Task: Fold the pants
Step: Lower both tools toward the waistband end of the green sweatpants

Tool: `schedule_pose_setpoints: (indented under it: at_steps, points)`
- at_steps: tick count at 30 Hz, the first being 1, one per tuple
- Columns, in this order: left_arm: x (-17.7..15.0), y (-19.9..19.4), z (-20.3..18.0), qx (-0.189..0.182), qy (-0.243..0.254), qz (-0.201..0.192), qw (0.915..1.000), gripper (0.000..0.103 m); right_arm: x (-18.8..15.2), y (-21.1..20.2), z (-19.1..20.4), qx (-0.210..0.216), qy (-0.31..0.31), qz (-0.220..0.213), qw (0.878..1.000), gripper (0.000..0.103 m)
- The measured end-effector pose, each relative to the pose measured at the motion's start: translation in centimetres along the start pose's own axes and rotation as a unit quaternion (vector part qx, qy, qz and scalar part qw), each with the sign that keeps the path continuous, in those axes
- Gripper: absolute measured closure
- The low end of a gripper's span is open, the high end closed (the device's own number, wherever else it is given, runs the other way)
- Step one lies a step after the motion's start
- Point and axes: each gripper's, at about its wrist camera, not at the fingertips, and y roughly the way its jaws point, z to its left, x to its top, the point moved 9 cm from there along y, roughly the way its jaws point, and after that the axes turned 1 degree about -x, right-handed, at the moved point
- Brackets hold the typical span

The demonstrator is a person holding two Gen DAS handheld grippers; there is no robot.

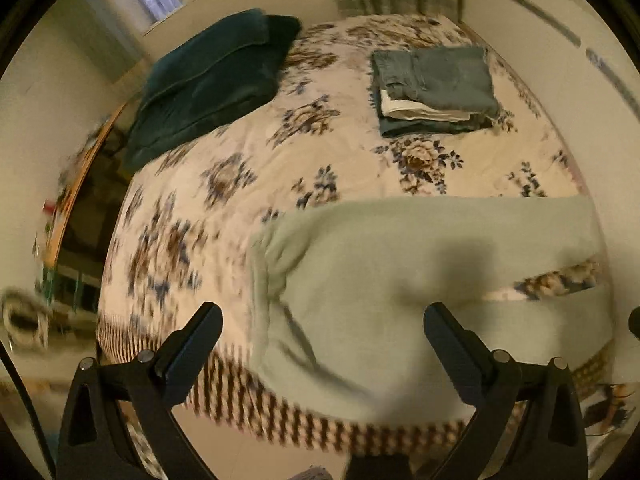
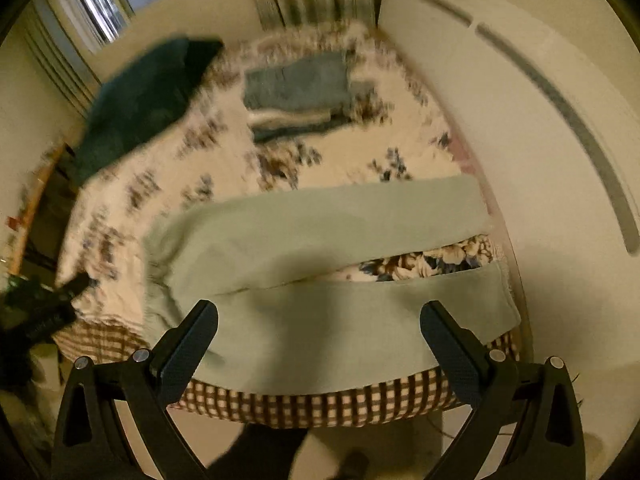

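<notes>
Left tongs (image 1: 322, 322) and right tongs (image 2: 318, 318) both released, soft pale-green pants (image 2: 320, 240) spread flat just ahead near floral bed (image 1: 224, 152) edge, bare quilt beyond, folded clothes stack (image 1: 434, 90) farther back.

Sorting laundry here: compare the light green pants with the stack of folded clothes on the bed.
The light green pants lie spread out, legs apart, at the bed's near edge; the stack of folded clothes sits compact, farther back. The pants are pale green; the stack is grey-blue and white. Both rest on the floral bedspread.
</notes>
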Motion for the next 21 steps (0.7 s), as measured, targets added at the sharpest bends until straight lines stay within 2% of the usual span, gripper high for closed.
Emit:
schedule_pose_setpoints:
  at_steps: [5, 11, 14, 17, 19, 21]
  points:
    - [7.1, 7.4, -0.3, 0.035, 0.063, -0.017, 0.9973, 0.000, 7.6, 10.4, -1.2, -0.035, -0.012, 0.064, 0.997, 0.000]
    - [11.2, 17.1, -0.1, 0.049, 0.072, 0.014, 0.9961, 0.000, 14.1, 20.7, -4.6, -0.090, -0.076, 0.111, 0.987, 0.000]
    - [12.1, 21.7, -2.1, 0.045, 0.096, 0.040, 0.9936, 0.000, 15.5, 26.7, -6.0, -0.103, -0.125, 0.156, 0.974, 0.000]
    - [12.2, 27.5, -5.5, 0.020, 0.140, 0.074, 0.9872, 0.000, 15.9, 31.9, -6.1, -0.104, -0.186, 0.193, 0.958, 0.000]
    - [12.2, 30.6, -7.5, -0.008, 0.163, 0.105, 0.9809, 0.000, 16.0, 36.4, -5.7, -0.103, -0.244, 0.229, 0.937, 0.000]
    - [11.5, 33.9, -9.9, -0.042, 0.197, 0.137, 0.9699, 0.001, 16.1, 40.1, -5.1, -0.107, -0.295, 0.253, 0.915, 0.000]
